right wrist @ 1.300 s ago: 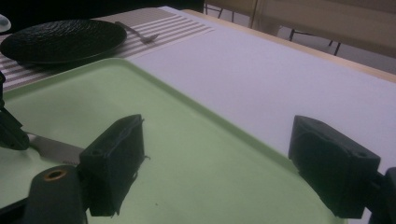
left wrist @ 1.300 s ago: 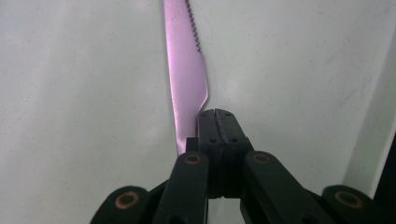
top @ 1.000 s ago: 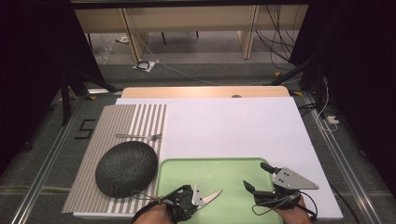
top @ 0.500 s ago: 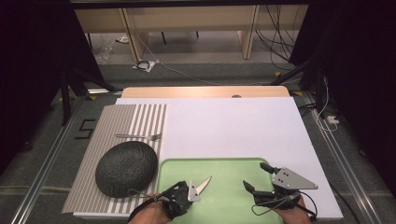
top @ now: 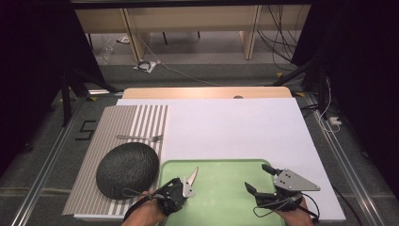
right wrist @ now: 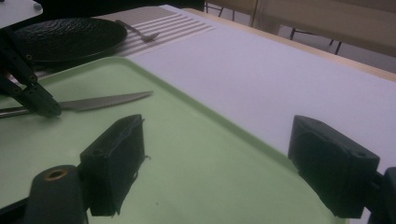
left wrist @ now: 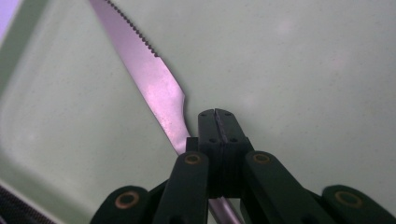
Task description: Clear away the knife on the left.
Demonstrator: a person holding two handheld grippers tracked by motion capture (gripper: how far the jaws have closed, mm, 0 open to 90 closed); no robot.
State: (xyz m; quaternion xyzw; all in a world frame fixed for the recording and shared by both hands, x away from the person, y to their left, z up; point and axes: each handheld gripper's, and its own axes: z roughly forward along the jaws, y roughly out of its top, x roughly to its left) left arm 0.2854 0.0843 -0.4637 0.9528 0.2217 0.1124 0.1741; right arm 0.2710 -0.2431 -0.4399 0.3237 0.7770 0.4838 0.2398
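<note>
A serrated table knife (top: 192, 176) lies low over the green tray (top: 221, 195), blade pointing up and to the right. My left gripper (top: 181, 189) is shut on its handle end at the tray's near left. In the left gripper view the closed jaws (left wrist: 217, 123) sit over the knife (left wrist: 154, 79), whose blade runs off to the upper left across the tray (left wrist: 303, 70). My right gripper (top: 258, 178) stands open above the tray's near right with nothing in it. The right gripper view shows its jaws wide apart (right wrist: 222, 156) and the knife (right wrist: 107, 100) with the left gripper (right wrist: 39, 103) on it.
A black round plate (top: 127, 169) rests on a striped placemat (top: 136, 117) left of the tray, with a fork (top: 141, 138) just beyond it. A white sheet (top: 235, 127) covers the table past the tray. Cables lie on the floor behind the table.
The knife's blade has swung leftward and further up the tray in my left gripper. The right gripper has stayed where it was, open.
</note>
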